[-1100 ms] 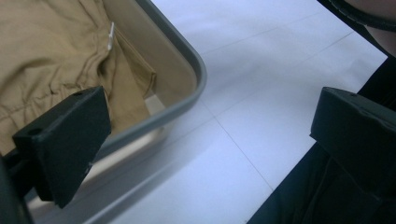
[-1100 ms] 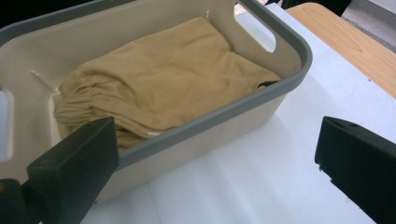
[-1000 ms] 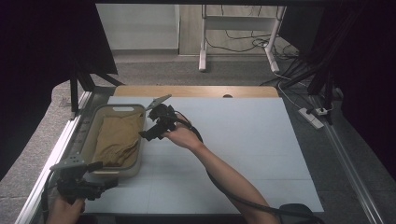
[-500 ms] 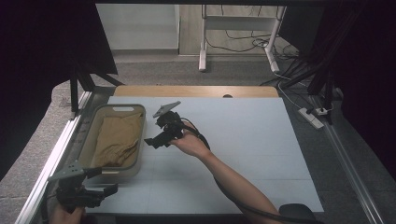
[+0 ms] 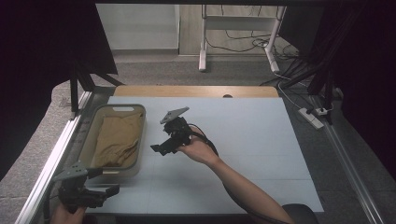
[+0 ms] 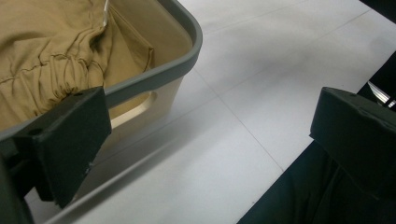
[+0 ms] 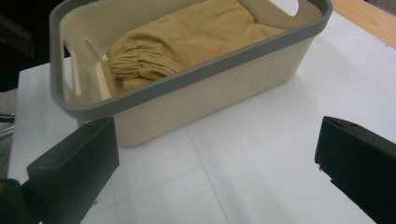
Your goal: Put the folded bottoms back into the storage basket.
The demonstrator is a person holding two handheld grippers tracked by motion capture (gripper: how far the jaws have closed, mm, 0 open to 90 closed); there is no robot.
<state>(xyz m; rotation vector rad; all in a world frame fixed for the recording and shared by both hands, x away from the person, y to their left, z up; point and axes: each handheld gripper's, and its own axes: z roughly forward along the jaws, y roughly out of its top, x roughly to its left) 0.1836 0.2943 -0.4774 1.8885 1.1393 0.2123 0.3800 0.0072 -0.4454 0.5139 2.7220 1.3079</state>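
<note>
A beige basket with a grey rim (image 5: 136, 109) stands at the table's left, and a folded tan garment (image 5: 116, 140) lies inside it. The same basket (image 7: 201, 70) and garment (image 7: 187, 39) lie ahead in the right gripper view. My right gripper (image 5: 161, 148) hovers open over the table just right of the basket, jaws wide apart and empty. My left gripper (image 5: 105, 192) is open at the table's near left corner, beside the basket's near end (image 6: 154, 74), with nothing between its jaws. The garment's gathered edge (image 6: 56, 70) shows there.
The white table top (image 5: 243, 140) stretches to the right of the basket. A wooden strip (image 5: 196, 91) runs along the far edge. Metal rails (image 5: 51, 158) flank both sides. A power strip (image 5: 312, 116) lies on the floor at the right.
My right gripper has drawn back from the basket toward the table's middle and lifted, empty. My left gripper has slid a little toward the near edge.
</note>
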